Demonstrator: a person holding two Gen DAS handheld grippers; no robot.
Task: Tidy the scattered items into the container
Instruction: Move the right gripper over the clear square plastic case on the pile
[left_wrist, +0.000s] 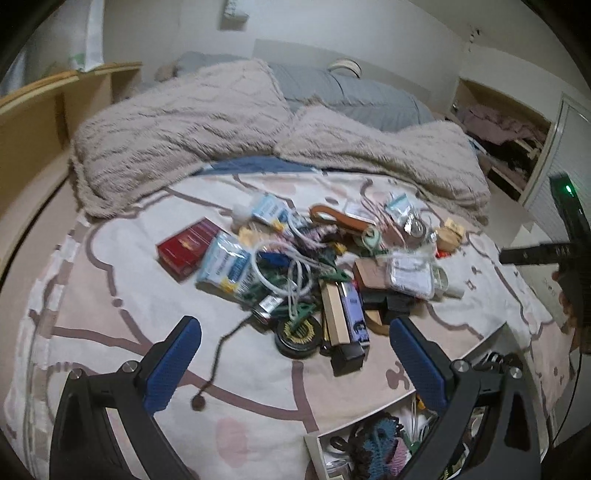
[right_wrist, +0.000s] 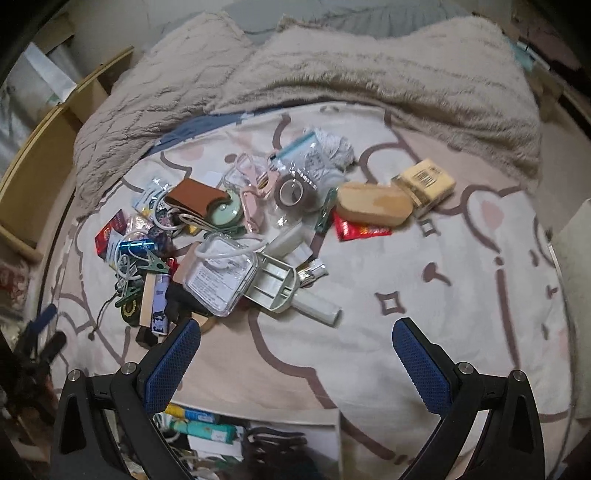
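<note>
A heap of small items (left_wrist: 317, 266) lies on the patterned bed sheet (left_wrist: 110, 332): a red box (left_wrist: 186, 245), blue-and-white packets (left_wrist: 225, 264), white cords, a round black tin (left_wrist: 297, 334). In the right wrist view the same heap (right_wrist: 229, 236) shows a clear plastic case (right_wrist: 221, 278), a tape roll (right_wrist: 293, 192), a tan oval block (right_wrist: 373, 205) and a yellow box (right_wrist: 424, 182). The container (left_wrist: 369, 446) sits at the bed's near edge, partly filled. My left gripper (left_wrist: 295, 373) is open above the sheet. My right gripper (right_wrist: 295, 369) is open too, nothing between its fingers.
A fluffy beige blanket (left_wrist: 221, 125) is bunched across the far half of the bed. A wooden shelf (left_wrist: 44, 122) stands at the left, an open closet (left_wrist: 506, 136) at the right. The right-hand gripper body (left_wrist: 569, 251) shows at the left wrist view's right edge.
</note>
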